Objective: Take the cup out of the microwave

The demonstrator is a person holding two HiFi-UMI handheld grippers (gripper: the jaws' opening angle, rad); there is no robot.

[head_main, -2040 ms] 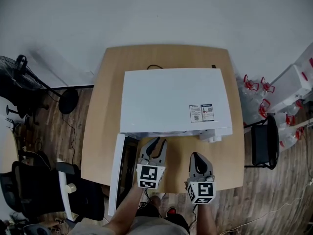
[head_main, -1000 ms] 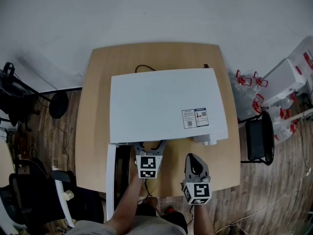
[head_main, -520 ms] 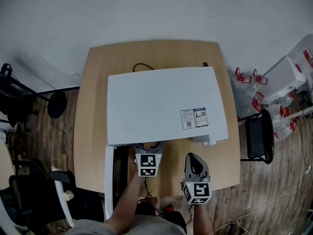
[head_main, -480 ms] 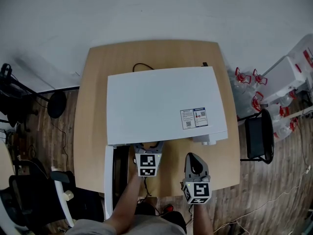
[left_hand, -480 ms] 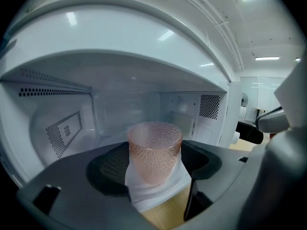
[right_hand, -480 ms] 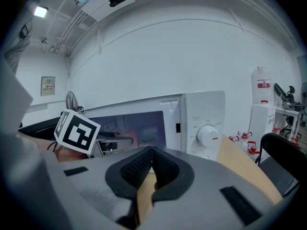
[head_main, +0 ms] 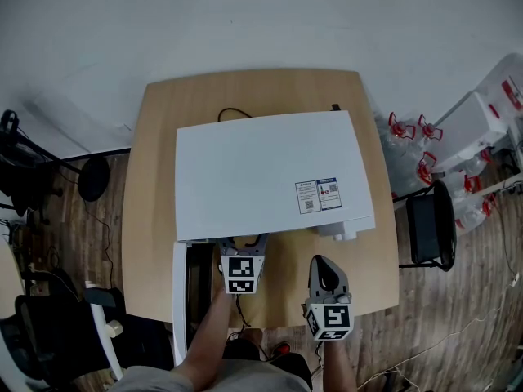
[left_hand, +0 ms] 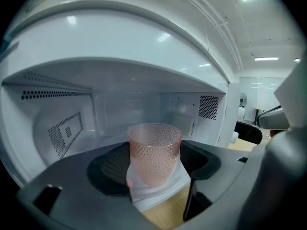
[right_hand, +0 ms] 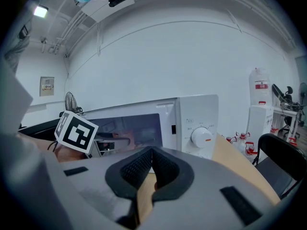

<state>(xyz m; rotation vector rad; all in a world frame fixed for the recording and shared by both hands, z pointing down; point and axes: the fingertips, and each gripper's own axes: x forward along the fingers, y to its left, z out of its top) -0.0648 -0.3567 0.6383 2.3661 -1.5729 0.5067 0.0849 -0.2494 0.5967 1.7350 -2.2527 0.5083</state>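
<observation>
A pink see-through dimpled cup (left_hand: 154,151) stands upright inside the white microwave (head_main: 270,178), whose door (head_main: 180,300) hangs open to the left. My left gripper (left_hand: 154,163) reaches into the oven's mouth, its black pads (left_hand: 109,166) on either side of the cup. The jaws have just been closing a little with the cup between them; they stand wide, and I see no firm press on it. From the head view the left gripper (head_main: 242,243) has its tips hidden under the oven's top. My right gripper (head_main: 324,264) hovers over the table in front of the oven, shut and holding nothing.
The microwave fills most of the wooden table (head_main: 155,178); its dial (right_hand: 201,137) faces the right gripper. A black chair (head_main: 429,227) and water bottles (head_main: 409,149) stand at the right. A fan stand (head_main: 94,178) and cables lie at the left.
Since the earliest frame my left gripper has gone forward from in front of the oven into its mouth. The right gripper has barely moved. The head view has shifted slightly.
</observation>
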